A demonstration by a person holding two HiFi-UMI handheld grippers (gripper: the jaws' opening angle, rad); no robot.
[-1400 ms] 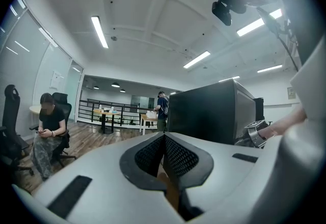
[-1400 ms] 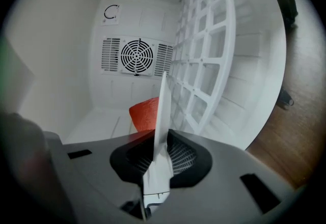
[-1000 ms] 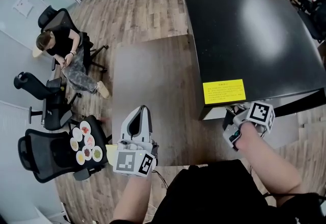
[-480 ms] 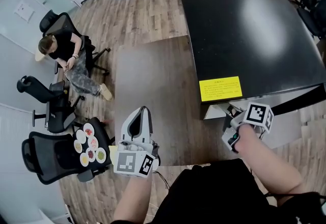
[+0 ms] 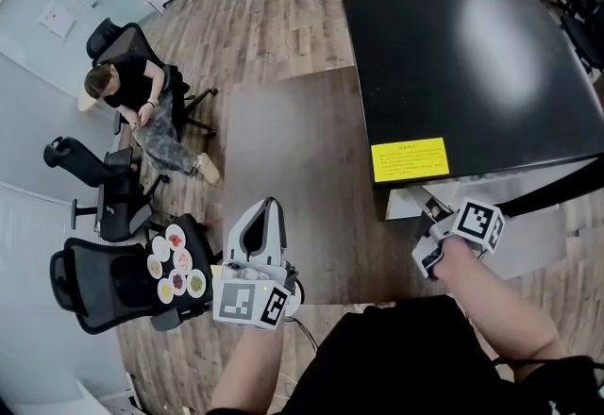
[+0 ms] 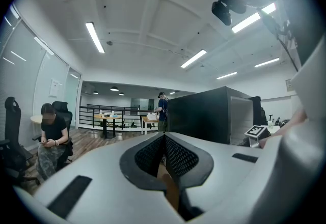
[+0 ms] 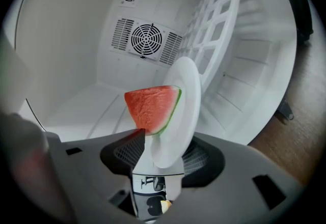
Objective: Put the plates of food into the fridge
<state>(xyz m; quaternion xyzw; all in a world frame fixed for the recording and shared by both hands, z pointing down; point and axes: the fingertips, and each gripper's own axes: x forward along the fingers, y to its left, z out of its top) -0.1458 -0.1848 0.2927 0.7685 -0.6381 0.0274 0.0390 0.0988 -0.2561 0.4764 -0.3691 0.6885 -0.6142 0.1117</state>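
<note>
Now letting go: R claw (image 7: pixel 165 152), frame bottom-centre, jaws just been widening, pads clear of plate (image 7: pixel 187 95) w/ watermelon (image 7: pixel 150 108) between them, inside fridge (image 7: pixel 71 60). Best pulled straight back, no rim nudges. L claw (image 6: pixel 164 159) pressed together, empty.

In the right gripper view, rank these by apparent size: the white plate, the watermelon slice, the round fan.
1. white plate
2. watermelon slice
3. round fan, though it sits farther from the camera, so its real size against the others is unsure.
</note>
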